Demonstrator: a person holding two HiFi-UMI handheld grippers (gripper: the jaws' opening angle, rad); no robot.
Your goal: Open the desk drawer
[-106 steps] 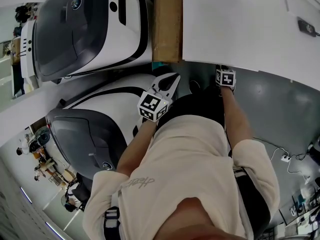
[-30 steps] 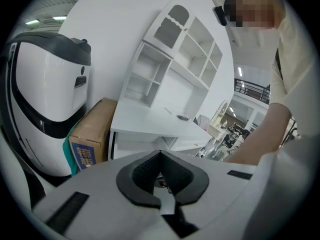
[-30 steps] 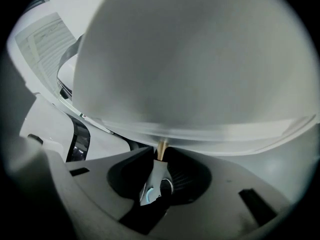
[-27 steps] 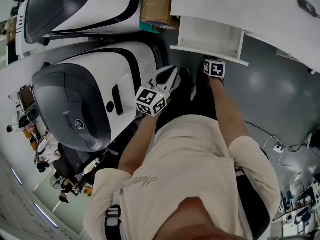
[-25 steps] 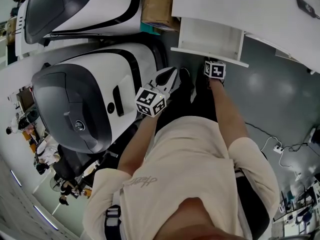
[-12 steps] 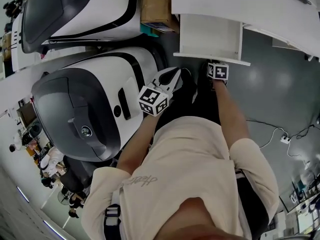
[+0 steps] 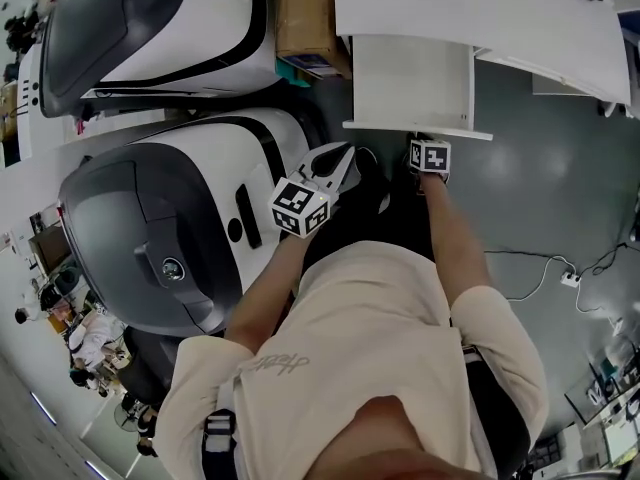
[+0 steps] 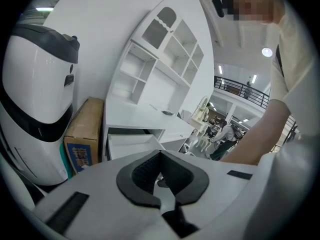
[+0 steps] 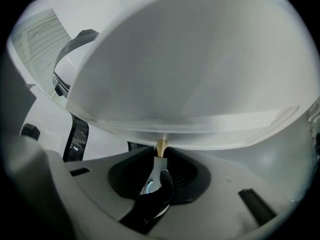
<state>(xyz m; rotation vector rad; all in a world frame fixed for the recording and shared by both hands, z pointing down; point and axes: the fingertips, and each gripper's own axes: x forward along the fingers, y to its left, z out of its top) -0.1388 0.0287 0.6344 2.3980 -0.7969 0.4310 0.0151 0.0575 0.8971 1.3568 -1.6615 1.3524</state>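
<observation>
The white desk runs across the top of the head view. Its white drawer stands pulled well out toward me and looks bare inside. My right gripper sits at the drawer's front panel, shut on a small tan handle under the panel. My left gripper hangs to the left of the drawer, apart from it, jaws together and nothing in them. In the left gripper view the pulled-out drawer shows beyond the jaw tips.
Two big white-and-dark rounded machines crowd the left side. A cardboard box stands against the desk's left end. A white shelf unit rises on the desk. Cables and a plug lie on the grey floor at right.
The drawer was shut in the oldest frame. It has since slid out of the desk and come further out over the last second, the right gripper drawing back with it. The left gripper barely shifted.
</observation>
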